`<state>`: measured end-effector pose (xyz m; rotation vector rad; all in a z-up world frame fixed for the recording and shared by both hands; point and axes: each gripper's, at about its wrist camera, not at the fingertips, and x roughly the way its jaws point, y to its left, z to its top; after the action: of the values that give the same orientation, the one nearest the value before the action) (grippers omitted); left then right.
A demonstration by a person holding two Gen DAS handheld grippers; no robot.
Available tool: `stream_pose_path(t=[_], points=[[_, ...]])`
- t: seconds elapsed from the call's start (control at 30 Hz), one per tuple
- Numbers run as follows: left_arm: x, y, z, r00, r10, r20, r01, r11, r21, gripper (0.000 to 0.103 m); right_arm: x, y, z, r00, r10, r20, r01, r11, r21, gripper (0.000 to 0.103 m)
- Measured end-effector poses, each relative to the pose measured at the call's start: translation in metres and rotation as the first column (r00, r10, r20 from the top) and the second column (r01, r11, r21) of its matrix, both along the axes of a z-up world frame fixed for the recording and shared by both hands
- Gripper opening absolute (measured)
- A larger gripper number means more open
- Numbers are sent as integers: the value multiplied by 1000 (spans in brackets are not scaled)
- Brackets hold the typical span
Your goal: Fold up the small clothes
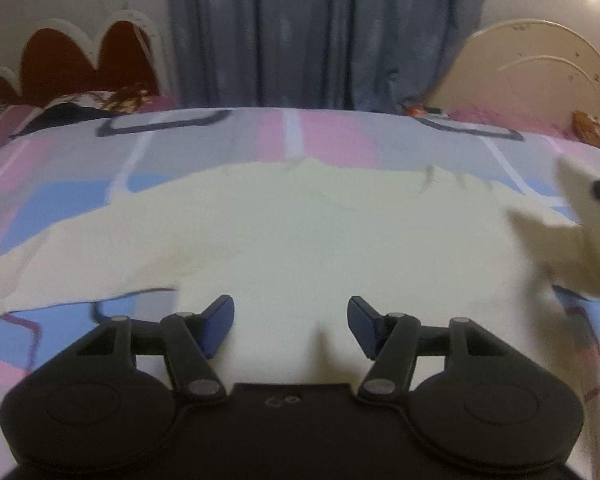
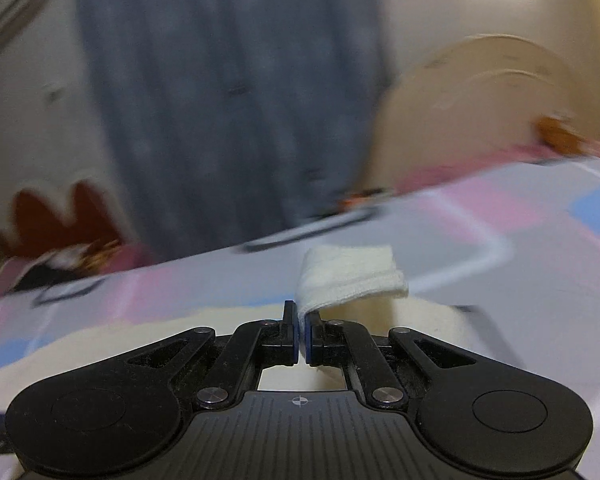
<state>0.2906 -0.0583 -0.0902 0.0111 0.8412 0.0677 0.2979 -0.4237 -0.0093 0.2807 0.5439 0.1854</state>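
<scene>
Cream garment (image 1: 284, 232) lies spread mostly flat on the patterned bedsheet (image 1: 60, 200), directly ahead of and under the left gripper (image 1: 290, 322), whose jaws stand wide with nothing between them. Right gripper (image 2: 302, 334) jaws pinched tight on a hemmed edge (image 2: 352, 276), lifted clear of the sheet just past the tips. Looks like the first fold is just starting; the rest is unfolded. No readable brand, label or writing anywhere; both views blurred.

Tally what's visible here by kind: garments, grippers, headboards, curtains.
Cream garment: 1
Grippers: 2, left gripper with jaws open, right gripper shut on the garment's edge
Headboards: 2, red headboard and cream headboard
Grey-blue curtain: 1
Total: 6
</scene>
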Motion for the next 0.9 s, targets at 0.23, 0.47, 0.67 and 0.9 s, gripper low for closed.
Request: stream_pose_path(t=[0.23, 0.47, 0.67, 0.9], points=[[4, 34, -5, 999, 40, -7, -40, 999, -25, 70, 15, 119, -32, 958, 267, -107, -269, 963, -2, 3], [6, 36, -10, 1000, -5, -7, 4, 995, -103, 77, 0, 160, -47, 914, 385, -131, -392, 919, -35, 71], [14, 23, -29, 989, -88, -118, 48, 952, -302, 69, -10, 107, -45, 971, 199, -130, -207, 977, -49, 71], [38, -4, -57, 978, -119, -169, 39, 909, -414, 58, -30, 40, -66, 976, 29, -214, -54, 992, -110, 70]])
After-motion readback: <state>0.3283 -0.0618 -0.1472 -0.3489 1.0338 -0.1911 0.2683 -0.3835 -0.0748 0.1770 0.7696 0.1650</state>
